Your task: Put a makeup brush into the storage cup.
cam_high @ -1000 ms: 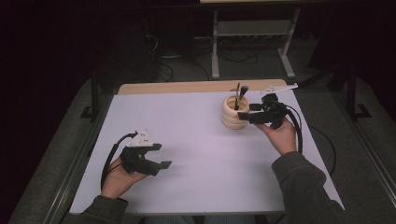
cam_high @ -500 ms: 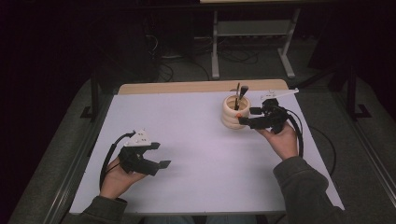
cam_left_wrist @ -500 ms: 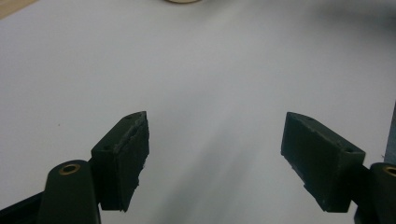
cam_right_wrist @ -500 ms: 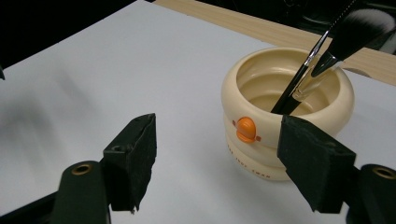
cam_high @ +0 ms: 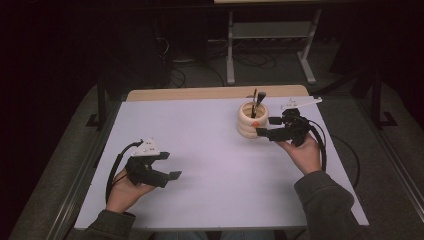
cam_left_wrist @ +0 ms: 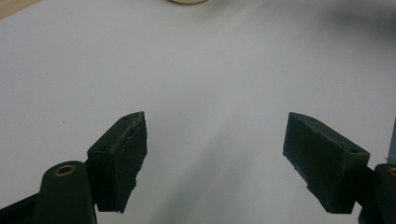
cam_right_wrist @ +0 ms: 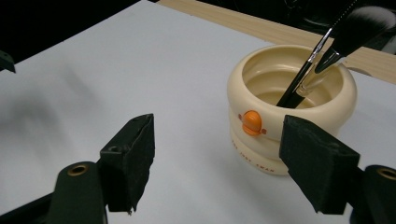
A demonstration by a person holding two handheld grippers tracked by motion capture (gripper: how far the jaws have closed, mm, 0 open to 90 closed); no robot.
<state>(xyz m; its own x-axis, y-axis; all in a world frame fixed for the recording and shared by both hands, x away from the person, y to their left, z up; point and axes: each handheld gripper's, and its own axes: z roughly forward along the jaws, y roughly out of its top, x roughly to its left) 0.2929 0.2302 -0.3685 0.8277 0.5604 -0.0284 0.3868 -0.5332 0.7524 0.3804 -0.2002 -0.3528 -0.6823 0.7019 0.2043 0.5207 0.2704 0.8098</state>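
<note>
Nearest the person, the left claw (cam_high: 162, 167) hovers low over the bare white tabletop (cam_high: 200, 150) at the near-left, its jaws spread wide and holding nothing; in the left gripper view the two black pads frame only blank surface, with a sliver of the cup's base at the very top edge. Farther out on the right side, the right claw (cam_high: 265, 127) sits just beside the cream ribbed cup (cam_high: 251, 120), its jaws likewise released and empty — in the right gripper view the cup (cam_right_wrist: 292, 109) stands off to the right of the gap, partly behind the right-hand pad, rather than between the pads. The cup rests upright toward the far-right of the tabletop, well apart from the left claw, with two makeup brushes (cam_right_wrist: 327, 51) leaning in it, bristle ends up, handles crossing near the far rim (an orange button-like mark faces the right claw). The step in hand looks like a reach for the cup or its brushes. To do it well, the right claw should be swung until the target is centred between the pads, kept open until both pads flank it, then closed gently — a light cup like this could tip or slide if nudged by one pad first. Beyond the cup lies the tabletop's wooden far edge (cam_high: 200, 93).
</note>
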